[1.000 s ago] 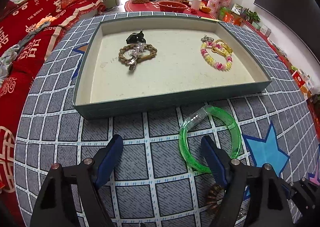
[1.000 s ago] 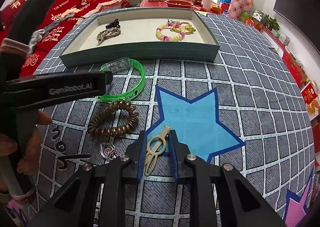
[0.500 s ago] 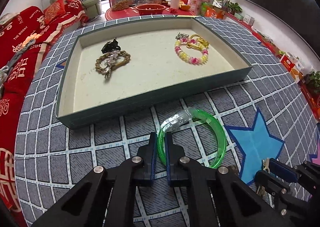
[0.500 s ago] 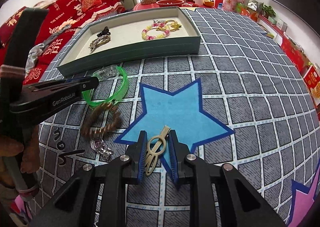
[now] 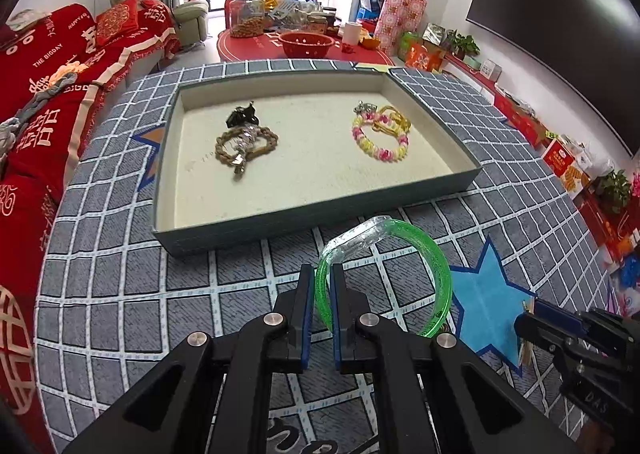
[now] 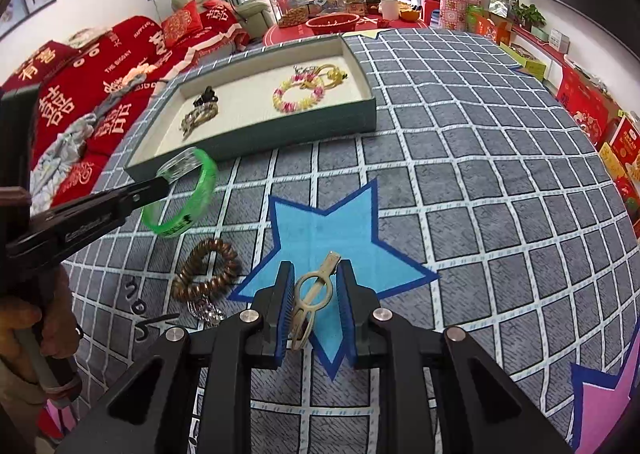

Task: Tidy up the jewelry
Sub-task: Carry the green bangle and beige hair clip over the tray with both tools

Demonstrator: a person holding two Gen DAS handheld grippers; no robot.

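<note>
My left gripper (image 5: pixel 319 278) is shut on a green translucent bangle (image 5: pixel 434 266) and holds it lifted above the table, in front of the teal tray (image 5: pixel 304 214); the bangle also shows in the right wrist view (image 6: pixel 200 190). My right gripper (image 6: pixel 313 286) is shut on a beige hair clip (image 6: pixel 310 298), raised over the blue star. The tray holds a brown rope bracelet (image 5: pixel 244 144), a black clip (image 5: pixel 242 116), and a yellow-pink bead bracelet (image 5: pixel 380 138) with gold pieces.
A brown coil bracelet (image 6: pixel 206 274) and a small silver charm (image 6: pixel 206 312) lie on the checked tablecloth (image 6: pixel 480 194) left of the blue star (image 6: pixel 332 230). A red sofa (image 5: pixel 36 102) stands left. A cluttered red table (image 5: pixel 304 42) stands behind.
My left gripper closed on the green bangle and lifted it off the cloth. My right gripper rose with the hair clip, away from the coil bracelet.
</note>
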